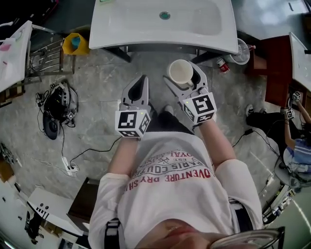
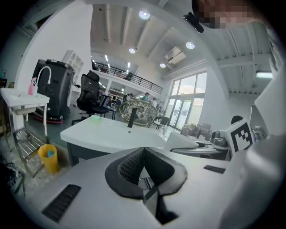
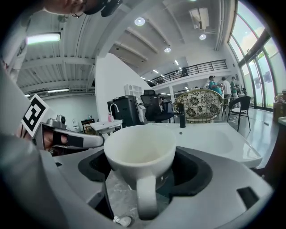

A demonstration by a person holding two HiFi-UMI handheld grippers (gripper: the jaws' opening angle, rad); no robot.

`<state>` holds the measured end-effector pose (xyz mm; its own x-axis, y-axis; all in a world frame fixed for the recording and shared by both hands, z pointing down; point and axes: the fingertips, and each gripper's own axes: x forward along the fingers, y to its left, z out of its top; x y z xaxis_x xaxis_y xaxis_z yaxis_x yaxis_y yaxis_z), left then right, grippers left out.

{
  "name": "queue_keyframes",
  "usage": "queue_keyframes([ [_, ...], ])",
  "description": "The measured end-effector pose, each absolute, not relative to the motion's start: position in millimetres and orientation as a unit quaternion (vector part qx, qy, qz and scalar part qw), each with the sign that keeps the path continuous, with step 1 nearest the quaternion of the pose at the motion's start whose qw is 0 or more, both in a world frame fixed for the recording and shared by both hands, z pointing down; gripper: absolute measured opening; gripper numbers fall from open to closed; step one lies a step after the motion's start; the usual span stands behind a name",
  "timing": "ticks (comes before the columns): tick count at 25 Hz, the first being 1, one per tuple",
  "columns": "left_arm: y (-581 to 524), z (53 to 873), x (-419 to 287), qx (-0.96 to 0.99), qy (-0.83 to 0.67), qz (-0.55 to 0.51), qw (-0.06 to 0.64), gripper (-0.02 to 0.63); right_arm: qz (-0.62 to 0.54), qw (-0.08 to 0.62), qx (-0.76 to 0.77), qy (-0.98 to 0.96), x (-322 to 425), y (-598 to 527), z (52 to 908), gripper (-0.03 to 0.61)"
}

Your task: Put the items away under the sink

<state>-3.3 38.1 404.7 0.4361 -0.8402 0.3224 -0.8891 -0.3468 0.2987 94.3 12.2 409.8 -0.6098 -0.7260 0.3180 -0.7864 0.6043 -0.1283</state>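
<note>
The right tongs (image 1: 183, 74) pinch a smooth white ceramic cup (image 3: 140, 154). It is round-mouthed, with its handle facing back along the jaws, and sits near the front lip of the glossy white sink (image 1: 121, 34). The left tongs (image 2: 144, 156) are pressed together, with nothing between their ribbed black pads (image 2: 129, 167). Marbled grey floor (image 1: 92, 116) lies open before the sink's edge, and a yellow bin (image 1: 75, 44) stands at its left.

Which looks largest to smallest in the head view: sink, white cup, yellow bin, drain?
Largest: sink.
Next: white cup and yellow bin look alike; the cup is held nearer the camera, so unranked.
Smallest: drain.
</note>
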Motion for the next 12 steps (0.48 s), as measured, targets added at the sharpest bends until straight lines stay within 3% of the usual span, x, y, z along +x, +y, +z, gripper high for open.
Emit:
queue_keyframes([
  [12,-7.1,572.5,-11.5,0.827,-0.506,0.072,0.233,0.023,0.143,0.127,0.440,-0.878,91.1,-15.2,576.1,0.391],
])
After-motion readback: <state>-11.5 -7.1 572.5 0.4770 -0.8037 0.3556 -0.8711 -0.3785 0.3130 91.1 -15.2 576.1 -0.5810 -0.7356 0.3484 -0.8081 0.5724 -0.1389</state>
